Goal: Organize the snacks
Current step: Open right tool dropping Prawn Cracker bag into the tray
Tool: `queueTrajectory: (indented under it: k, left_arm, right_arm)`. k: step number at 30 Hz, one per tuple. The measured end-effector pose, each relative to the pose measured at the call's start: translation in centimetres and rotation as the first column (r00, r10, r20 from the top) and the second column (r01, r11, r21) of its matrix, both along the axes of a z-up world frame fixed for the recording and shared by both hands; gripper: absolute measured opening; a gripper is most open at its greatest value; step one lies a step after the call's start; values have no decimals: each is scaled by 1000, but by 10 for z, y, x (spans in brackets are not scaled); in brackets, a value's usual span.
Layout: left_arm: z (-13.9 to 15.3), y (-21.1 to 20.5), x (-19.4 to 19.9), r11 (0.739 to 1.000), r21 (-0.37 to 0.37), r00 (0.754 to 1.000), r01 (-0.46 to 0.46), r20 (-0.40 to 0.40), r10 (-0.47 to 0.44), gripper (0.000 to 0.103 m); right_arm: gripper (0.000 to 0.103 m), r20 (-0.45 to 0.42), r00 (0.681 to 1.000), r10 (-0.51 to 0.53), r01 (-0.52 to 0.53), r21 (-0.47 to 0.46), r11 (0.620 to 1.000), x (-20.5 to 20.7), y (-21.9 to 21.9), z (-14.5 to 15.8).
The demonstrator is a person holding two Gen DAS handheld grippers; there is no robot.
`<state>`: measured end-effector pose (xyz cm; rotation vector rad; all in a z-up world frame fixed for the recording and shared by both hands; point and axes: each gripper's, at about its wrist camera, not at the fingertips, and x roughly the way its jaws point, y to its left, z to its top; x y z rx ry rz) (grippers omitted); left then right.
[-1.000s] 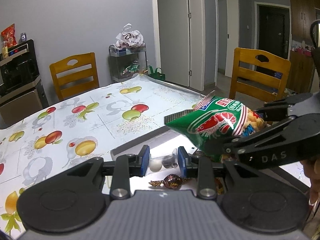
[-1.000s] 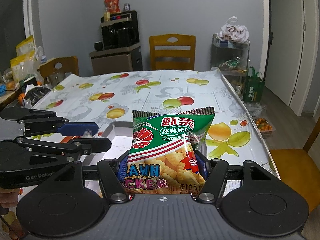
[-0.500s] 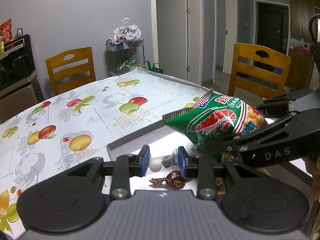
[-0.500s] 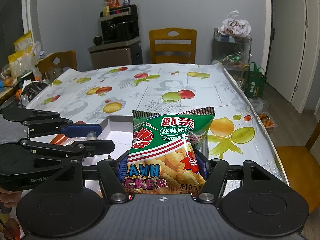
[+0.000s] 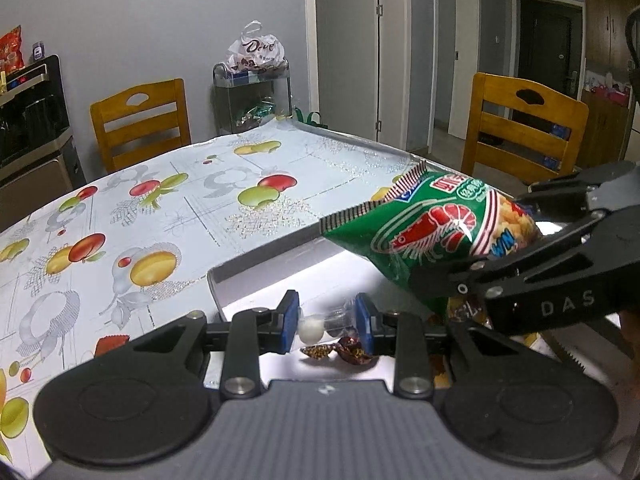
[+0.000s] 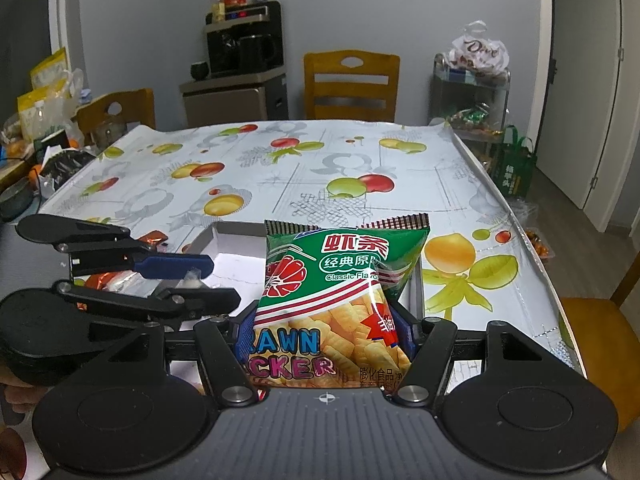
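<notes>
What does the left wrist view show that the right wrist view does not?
Only the left wrist view shows the brown wrapped candy in the box, the white ball in the clear wrapper between the left gripper's pads, and the dark door.

Only the right wrist view shows the bag's front with yellow crackers, the coffee machine, and the yellow bags at the far left.

Both show the prawn cracker bag held by the right gripper, the left gripper, the white box and the fruit tablecloth.
</notes>
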<state>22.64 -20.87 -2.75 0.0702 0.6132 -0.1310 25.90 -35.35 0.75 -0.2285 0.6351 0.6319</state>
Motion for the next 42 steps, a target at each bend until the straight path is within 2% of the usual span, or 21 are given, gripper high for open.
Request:
queueTrajectory:
  k: [9,13,17,21,25,27,36,42]
  left_arm:
    - [-1,1,-1,1000,-10,1000,-2,-2,2,29]
    - [-2,4,-2,1000,-21,1000,-7,-1,7,33]
    - [-2,4,-4,1000,-17,1000,-8,2,8,46]
    - [1,4,-9,1000,-4,1000,-11,20,11,67]
    - [9,2,-16,1000,17,999,-11,44,10,73]
    - [14,3,-21,1000,19,998,-11,62,10,80]
    - [38,27,-45,999,-7,992,-53,116,53,80]
    - [48,69,-64,990,-35,983,-135,124,139,81]
  right_arm:
    - [67,27,1000,1,-1,-19,1000,-1,3,-2]
    - [71,36,999,-6,7,-28,1000,-2,3,-2]
    - [77,43,999,-15,17,-24,1000,-3,-1,1]
    - [79,53,998,-18,19,-8,1000,-5,-6,6]
    - [80,72,997,-19,19,-3,1000,-11,-8,13]
    - [82,83,996,-24,24,3,1000,-13,-10,17]
    - [83,130,991,-25,21,27,999,-28,-8,41]
    - [84,155,988,8,-13,28,1000,-43,9,52]
